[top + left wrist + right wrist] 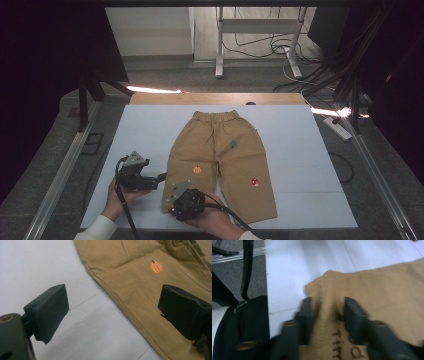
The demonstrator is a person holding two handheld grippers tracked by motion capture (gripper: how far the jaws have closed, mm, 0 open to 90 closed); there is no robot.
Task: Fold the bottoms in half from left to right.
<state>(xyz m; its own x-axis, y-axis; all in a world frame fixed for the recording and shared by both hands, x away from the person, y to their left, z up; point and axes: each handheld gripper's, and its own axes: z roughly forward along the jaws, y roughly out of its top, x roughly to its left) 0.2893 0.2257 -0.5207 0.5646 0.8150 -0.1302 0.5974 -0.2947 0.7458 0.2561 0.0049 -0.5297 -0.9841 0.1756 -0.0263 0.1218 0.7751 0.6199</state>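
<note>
White table (300, 165), high view: tan shorts (220, 155) lie flat, unfolded, waistband far side. Right gripper (186, 200) is at the near-left leg hem, left gripper (150, 179) just left of it.

Left gripper view: jaws apart, empty, shorts' edge between and beyond them.

Right gripper view: jaws clamped on the bunched hem (327, 302). Fold looks barely begun; lifting and all folding remain.
</note>
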